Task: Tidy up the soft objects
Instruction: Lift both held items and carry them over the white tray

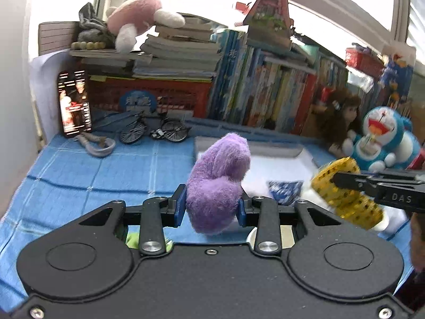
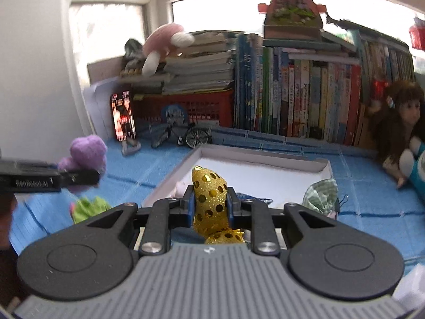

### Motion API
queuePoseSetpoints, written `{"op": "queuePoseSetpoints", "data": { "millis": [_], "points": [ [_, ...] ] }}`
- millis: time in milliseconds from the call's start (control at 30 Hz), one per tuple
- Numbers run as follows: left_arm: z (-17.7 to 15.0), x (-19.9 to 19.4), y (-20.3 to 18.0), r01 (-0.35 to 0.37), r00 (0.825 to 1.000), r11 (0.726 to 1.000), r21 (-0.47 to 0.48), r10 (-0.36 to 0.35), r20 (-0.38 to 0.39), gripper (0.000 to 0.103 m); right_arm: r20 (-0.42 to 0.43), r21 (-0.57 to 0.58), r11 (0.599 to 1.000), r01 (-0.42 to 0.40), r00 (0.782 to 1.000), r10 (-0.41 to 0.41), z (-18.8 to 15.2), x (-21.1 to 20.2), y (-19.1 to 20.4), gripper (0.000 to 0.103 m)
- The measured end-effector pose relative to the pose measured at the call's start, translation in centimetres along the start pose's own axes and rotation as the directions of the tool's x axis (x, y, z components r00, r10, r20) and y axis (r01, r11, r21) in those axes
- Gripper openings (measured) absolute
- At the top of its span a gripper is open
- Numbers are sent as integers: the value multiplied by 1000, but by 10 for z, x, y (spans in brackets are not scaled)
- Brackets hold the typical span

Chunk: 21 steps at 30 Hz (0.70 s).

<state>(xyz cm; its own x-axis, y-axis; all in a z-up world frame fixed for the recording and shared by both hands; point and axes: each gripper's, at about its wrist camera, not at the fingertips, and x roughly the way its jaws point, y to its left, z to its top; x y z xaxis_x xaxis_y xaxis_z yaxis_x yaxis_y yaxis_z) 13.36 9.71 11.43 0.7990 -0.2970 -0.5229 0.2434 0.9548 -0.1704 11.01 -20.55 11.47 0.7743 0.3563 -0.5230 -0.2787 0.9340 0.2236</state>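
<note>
My left gripper [image 1: 211,206] is shut on a fuzzy purple plush [image 1: 219,183], held above the blue cloth; the same plush [image 2: 85,151] shows at the left of the right wrist view. My right gripper [image 2: 209,203] is shut on a shiny gold sequinned soft toy [image 2: 211,202], which appears again as the gold toy [image 1: 345,194] at the right of the left wrist view. Ahead lies a shallow white box [image 2: 265,176], seen as the white box [image 1: 281,159] from the left. A blue patterned cloth piece [image 1: 285,190] lies in it.
A green plush [image 2: 89,208] and a green striped fabric piece [image 2: 321,195] lie on the blue cloth [image 1: 79,175]. A model bicycle [image 1: 154,130], a lit phone [image 1: 75,103], a red crate, book rows, a doll [image 2: 398,122] and a blue cat toy [image 1: 382,138] line the back.
</note>
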Motion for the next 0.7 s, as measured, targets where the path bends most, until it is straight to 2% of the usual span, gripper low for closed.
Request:
{"op": "queuePoseSetpoints", "data": {
  "millis": [200, 333, 500, 600, 700],
  "points": [
    [32, 23, -10, 62, 997, 997, -42, -64, -50, 34, -25, 214, 976, -39, 999, 46, 26, 18, -24, 27],
    [52, 51, -15, 53, 995, 996, -65, -58, -78, 35, -26, 327, 944, -41, 998, 52, 45, 41, -34, 27],
    [65, 98, -17, 22, 989, 994, -108, -38, -145, 35, 3, 397, 917, -36, 999, 38, 61, 76, -38, 27],
    [66, 127, -19, -12, 982, 994, -111, -10, -188, 35, -3, 474, 879, -49, 998, 58, 65, 102, -45, 27],
    [66, 155, -20, -36, 975, 993, -109, 11, -222, 35, -12, 536, 844, -27, 999, 40, 61, 129, -52, 27]
  ]
}}
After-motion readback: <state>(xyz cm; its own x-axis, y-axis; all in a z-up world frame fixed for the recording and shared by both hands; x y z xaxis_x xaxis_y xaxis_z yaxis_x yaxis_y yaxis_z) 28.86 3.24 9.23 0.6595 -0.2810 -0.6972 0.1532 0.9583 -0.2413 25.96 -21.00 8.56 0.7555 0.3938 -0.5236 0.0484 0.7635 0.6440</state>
